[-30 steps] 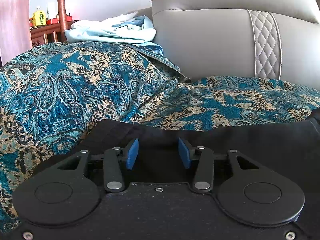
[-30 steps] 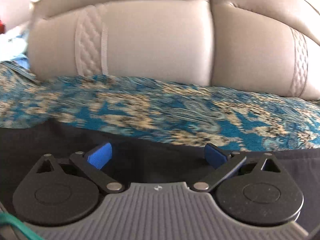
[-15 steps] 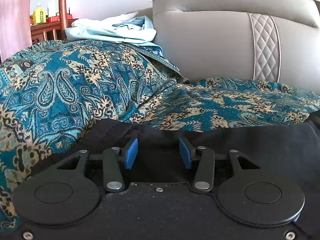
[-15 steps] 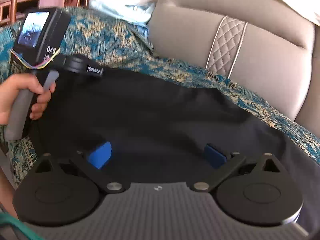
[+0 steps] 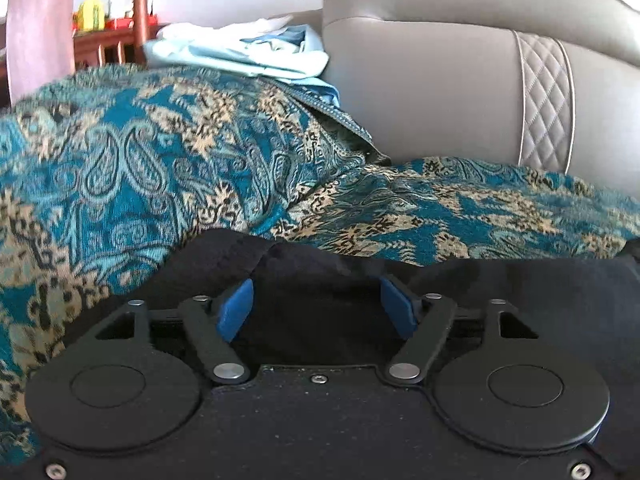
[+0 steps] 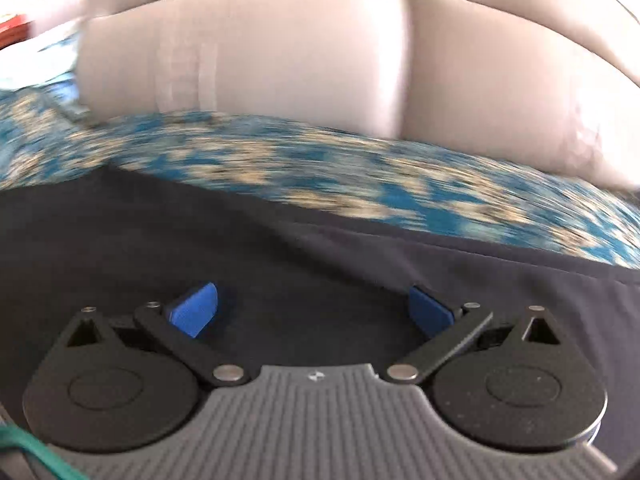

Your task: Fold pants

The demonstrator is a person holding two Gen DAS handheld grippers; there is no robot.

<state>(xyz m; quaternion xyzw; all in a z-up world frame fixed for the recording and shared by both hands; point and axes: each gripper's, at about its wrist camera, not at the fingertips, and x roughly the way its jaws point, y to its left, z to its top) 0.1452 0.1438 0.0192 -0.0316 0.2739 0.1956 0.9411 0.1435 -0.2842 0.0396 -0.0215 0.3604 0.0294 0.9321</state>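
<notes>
Black pants [image 5: 500,292] lie flat on a teal paisley cover over a sofa seat. In the left wrist view my left gripper [image 5: 316,304] is open, its blue pads astride a raised bunch of the pants' edge, low over the cloth. In the right wrist view the pants [image 6: 200,240] fill the lower half. My right gripper [image 6: 312,308] is open wide and empty just above the black fabric. That view is blurred by motion.
The teal paisley cover [image 5: 140,168] rises in a hump to the left. A grey leather sofa back [image 5: 440,88] stands behind. Light blue clothes [image 5: 240,52] lie on the hump by the sofa back. A wooden cabinet [image 5: 104,40] stands far left.
My left gripper's jaws have opened wider over the pants' edge. My right gripper swung left to look at the left hand, then swung back toward the sofa back, still open.
</notes>
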